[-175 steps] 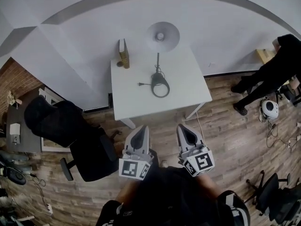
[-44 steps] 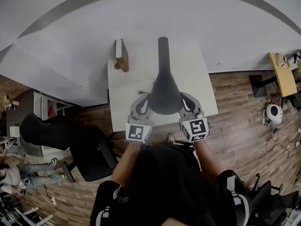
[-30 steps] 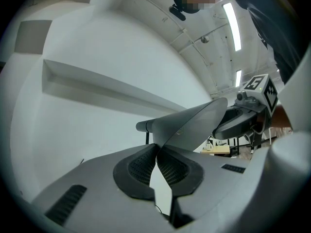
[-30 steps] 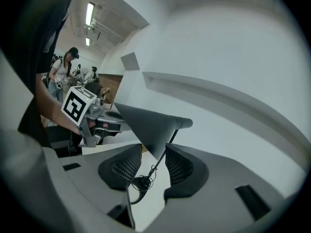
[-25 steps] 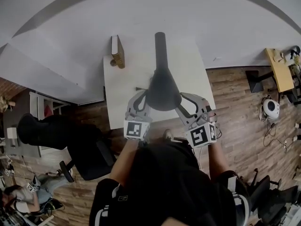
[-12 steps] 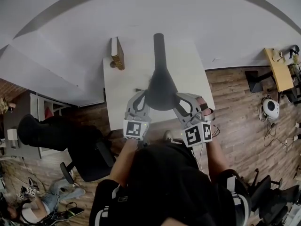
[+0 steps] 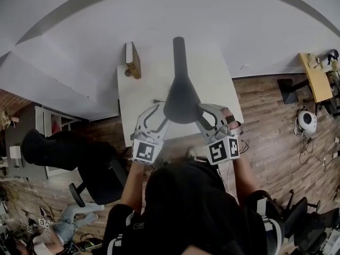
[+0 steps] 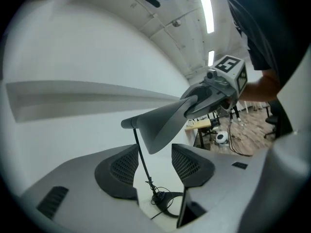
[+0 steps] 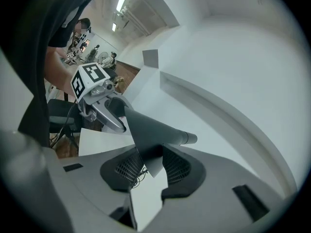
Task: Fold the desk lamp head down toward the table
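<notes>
The left gripper (image 8: pixel 155 154) is held with its jaws spread, having just been opened. The rim of the lamp shade (image 8: pixel 165 123) is seen between and just above them, untouched on either side. The right gripper (image 9: pixel 151 160) is pinched on the opposite edge of the shade, its jaws having just been drawn closer. The shade is held up above the white table (image 7: pixel 212 84), between the two tools. Below the left jaws, the thin stem (image 8: pixel 145 166) and the base (image 8: pixel 159 197) are seen on the table. A book (image 7: pixel 132 60) is stood beyond the left gripper.

A book (image 7: pixel 132 60) stands upright, well apart from a black office chair (image 7: pixel 66 149).
</notes>
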The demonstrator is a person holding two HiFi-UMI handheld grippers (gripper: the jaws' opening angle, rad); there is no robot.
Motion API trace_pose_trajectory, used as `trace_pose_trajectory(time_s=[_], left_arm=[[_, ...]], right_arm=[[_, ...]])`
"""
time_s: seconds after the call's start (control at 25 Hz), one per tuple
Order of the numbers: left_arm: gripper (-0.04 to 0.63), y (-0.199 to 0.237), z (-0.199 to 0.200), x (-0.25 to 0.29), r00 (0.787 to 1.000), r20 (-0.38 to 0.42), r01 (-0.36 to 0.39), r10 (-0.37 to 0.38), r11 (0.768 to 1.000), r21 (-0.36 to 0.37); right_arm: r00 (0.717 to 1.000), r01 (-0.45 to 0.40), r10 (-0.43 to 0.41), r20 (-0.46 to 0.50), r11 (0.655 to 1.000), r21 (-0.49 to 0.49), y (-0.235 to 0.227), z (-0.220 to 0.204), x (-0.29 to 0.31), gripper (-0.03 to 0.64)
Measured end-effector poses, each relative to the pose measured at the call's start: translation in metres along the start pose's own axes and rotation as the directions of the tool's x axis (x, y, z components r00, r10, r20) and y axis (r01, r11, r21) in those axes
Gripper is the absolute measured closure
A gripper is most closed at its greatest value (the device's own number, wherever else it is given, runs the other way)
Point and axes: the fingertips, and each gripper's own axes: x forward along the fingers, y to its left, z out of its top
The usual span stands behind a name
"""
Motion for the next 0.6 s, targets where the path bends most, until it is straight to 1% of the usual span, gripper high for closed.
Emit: trace_pose_trajectory(time_s=[0.08,0.12,0.16,0.2,0.28,0.36,0.44,0.48,0.6], left_arm=[[0.377,-0.003,0.015,-0.008,0.999,-0.031,0.045,-0.042,0.994,0.098],[0.367,-0.005,0.024,-0.011,0.997,-0.047,0.071,-0.065,0.986,0.154],[0.359,-0.007,0.033,-0.013,0.994,-0.064,0.1,-0.088,0.972,0.213],[0.347,-0.01,0.04,-0.013,0.99,-0.084,0.13,-0.111,0.953,0.273],[0.325,-0.015,0.05,-0.011,0.98,-0.135,0.186,-0.144,0.906,0.381],[0.324,-0.018,0.054,-0.005,0.97,-0.185,0.23,-0.161,0.856,0.463],[0.325,-0.022,0.054,0.002,0.958,-0.233,0.271,-0.17,0.805,0.528],[0.327,-0.024,0.053,0.005,0.953,-0.251,0.285,-0.17,0.783,0.553],[0.37,-0.03,0.052,0.012,0.942,-0.288,0.317,-0.172,0.733,0.601]], right_arm=[[1.0,-0.001,0.001,0.001,1.0,0.0,-0.001,-0.001,0.001,0.486],[1.0,-0.001,0.001,0.0,1.0,-0.003,-0.001,-0.001,0.001,0.486],[1.0,0.0,0.0,-0.001,1.0,-0.007,-0.001,-0.002,0.001,0.486],[1.0,0.0,0.0,-0.003,1.0,-0.011,0.0,-0.002,0.001,0.486],[1.0,-0.001,0.001,-0.005,1.0,-0.014,0.0,-0.003,0.001,0.485],[1.0,-0.002,0.002,-0.001,1.0,-0.013,0.001,-0.004,0.002,0.485],[1.0,-0.001,0.001,0.0,1.0,-0.018,0.002,-0.004,0.003,0.485],[1.0,-0.001,0.001,-0.002,1.0,-0.023,0.002,-0.005,0.004,0.485],[1.0,0.003,-0.003,-0.007,0.999,-0.032,0.004,-0.006,0.003,0.485]])
